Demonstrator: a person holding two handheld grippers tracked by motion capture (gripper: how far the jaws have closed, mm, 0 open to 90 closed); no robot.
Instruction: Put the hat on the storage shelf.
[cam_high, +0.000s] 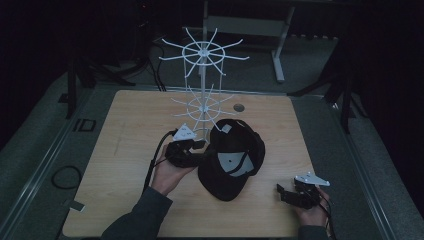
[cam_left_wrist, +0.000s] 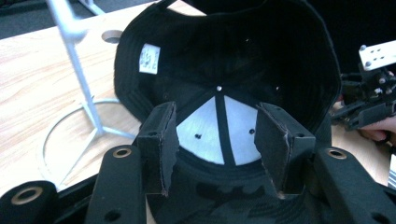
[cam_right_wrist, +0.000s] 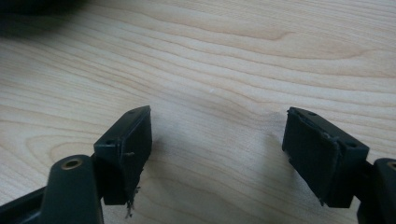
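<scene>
My high view looks down and forward over the table (cam_high: 125, 150). My left gripper view sits close, facing the cap (cam_left_wrist: 261, 56), shared with it; my right gripper view hugs bare tabletop.

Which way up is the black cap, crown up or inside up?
Inside up. The cap lies on the table; the left gripper view shows its white label and lining.

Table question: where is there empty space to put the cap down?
The table is bare on its left side, between the left claw and the left edge, and along the far right, beyond the cap. The middle is crowded: cap, white wire rack and left claw sit close together.
</scene>
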